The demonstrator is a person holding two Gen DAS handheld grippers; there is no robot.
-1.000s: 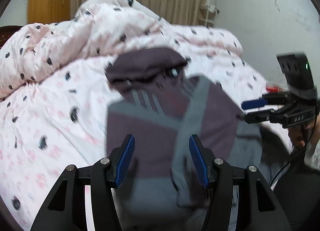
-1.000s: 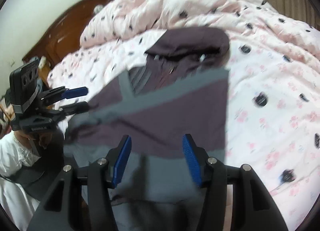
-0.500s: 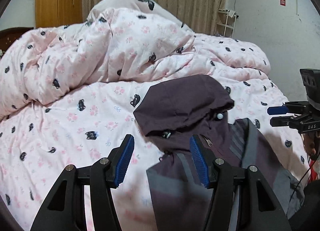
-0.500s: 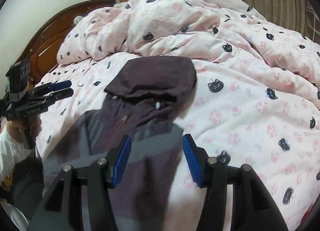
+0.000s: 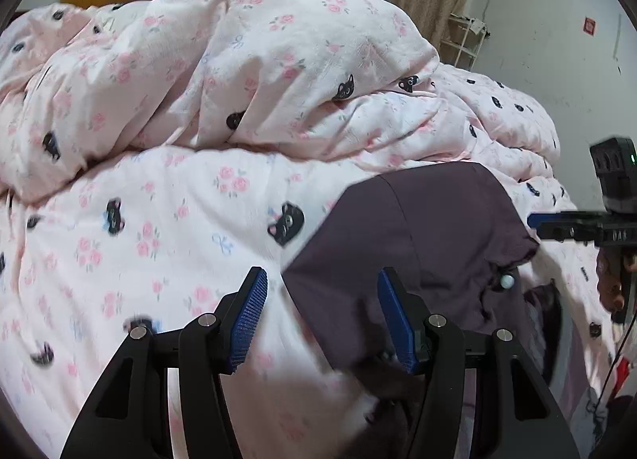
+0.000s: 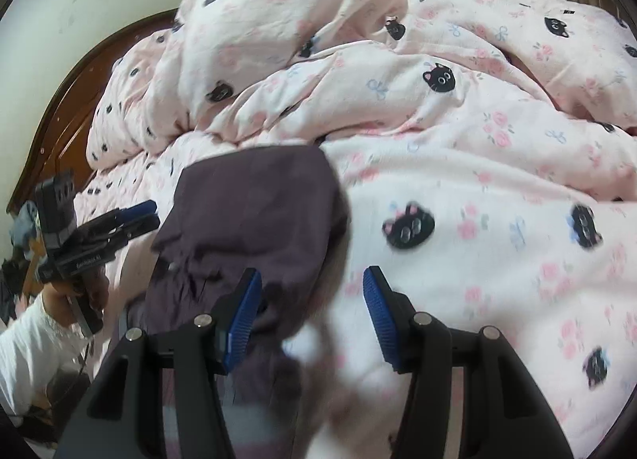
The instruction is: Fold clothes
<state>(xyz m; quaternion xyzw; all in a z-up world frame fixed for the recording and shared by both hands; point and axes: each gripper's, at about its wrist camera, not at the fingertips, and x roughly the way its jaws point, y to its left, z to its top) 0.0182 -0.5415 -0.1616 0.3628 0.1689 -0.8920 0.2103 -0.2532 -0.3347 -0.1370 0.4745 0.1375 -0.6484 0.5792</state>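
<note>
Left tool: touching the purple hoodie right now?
Cannot tell. In the left wrist view the left tool is open with the purple hoodie behind its right pad, blurred. No plain contact or gap; the right wrist view does not settle it either.

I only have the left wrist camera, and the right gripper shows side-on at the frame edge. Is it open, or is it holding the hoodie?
Observer: The right gripper is open, with its jaws wide apart and nothing pinched.
Operator: What is it over?
Observer: It straddles the right edge of the dark purple hoodie. One finger is over the fabric and the other is over the pink quilt.
Operator: Anything beyond my left gripper that I can't see?
Observer: A dark wooden headboard curves behind the left gripper.
</note>
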